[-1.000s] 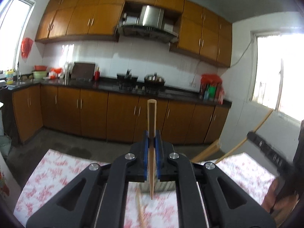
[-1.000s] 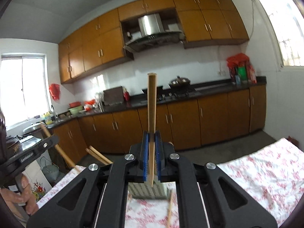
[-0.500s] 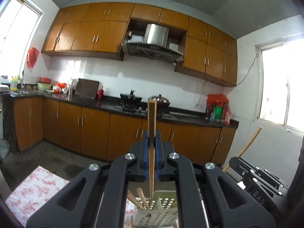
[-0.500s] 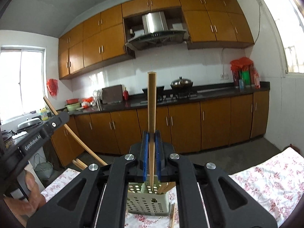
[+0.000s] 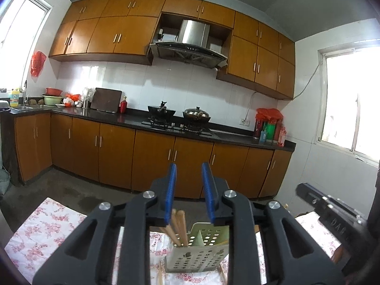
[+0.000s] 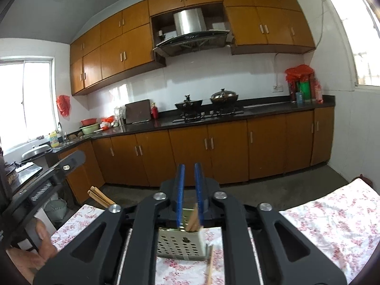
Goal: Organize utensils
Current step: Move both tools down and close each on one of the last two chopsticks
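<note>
While each tool held a chopstick half a second ago, both are now parted and hold nothing: the left tool [image 5: 188, 191] stands wide, the right tool [image 6: 189, 193] narrower. Just below the left tool, the chopsticks [image 5: 178, 226] lean in the perforated holder [image 5: 199, 253]. One loose chopstick [image 6: 210, 264] lies beside the holder on the flowered cloth [image 6: 332, 216]. Far behind stand the kitchen cabinets [image 5: 152, 159] and the stove [image 5: 177, 124].
</note>
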Demonstrator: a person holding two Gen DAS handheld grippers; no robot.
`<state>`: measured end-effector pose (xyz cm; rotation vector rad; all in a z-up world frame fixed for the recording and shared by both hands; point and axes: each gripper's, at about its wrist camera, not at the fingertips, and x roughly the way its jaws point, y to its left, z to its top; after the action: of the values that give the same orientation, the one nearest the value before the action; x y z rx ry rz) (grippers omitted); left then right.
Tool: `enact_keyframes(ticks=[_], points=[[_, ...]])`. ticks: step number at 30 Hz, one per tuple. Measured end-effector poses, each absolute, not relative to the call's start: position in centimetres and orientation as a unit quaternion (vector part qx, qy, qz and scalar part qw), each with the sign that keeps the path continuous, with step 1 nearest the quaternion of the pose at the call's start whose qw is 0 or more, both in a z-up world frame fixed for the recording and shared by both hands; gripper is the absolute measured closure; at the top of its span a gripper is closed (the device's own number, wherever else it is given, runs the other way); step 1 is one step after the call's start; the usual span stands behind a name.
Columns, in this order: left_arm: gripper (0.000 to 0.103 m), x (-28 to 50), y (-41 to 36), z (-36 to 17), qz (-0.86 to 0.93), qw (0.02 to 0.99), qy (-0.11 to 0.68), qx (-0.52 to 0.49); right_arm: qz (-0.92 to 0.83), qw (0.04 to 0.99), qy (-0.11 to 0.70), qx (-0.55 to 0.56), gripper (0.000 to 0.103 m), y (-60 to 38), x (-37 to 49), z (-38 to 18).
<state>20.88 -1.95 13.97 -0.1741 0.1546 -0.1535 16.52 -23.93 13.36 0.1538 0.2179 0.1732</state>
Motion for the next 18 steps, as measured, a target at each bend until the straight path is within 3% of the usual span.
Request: enact_keyframes(ticks=[2, 5, 8, 13, 18], points=[[0.073, 19.3, -0.9, 13.9, -0.072, 0.991, 0.078, -0.086, 0.076, 0.988, 0.106, 0.080, 0.075, -24.8, 15.6, 13.4], [0.067, 17.0, 0.8, 12.4, -0.055, 0.991, 0.092, -0.077, 0.052, 0.988, 0.123, 0.077, 0.074, -26.5, 14.1, 12.0], [0.061, 15.9, 2.4, 8.9, -0.028, 0.988, 0.142, -0.058, 0.025, 0.979, 0.192, 0.068, 0.074, -27.9, 14.1, 7.8], [0.061, 16.3, 4.2, 1.2, -0.012, 0.962, 0.266, -0.054, 0.042, 0.939, 0.333, 0.081, 0.074, -27.7, 14.9, -0.8], [0.061, 16.5, 3.5, -4.1, -0.035, 0.932, 0.354, -0.068, 0.096, 0.906, 0.406, 0.078, 0.075, -24.2, 14.7, -5.8]])
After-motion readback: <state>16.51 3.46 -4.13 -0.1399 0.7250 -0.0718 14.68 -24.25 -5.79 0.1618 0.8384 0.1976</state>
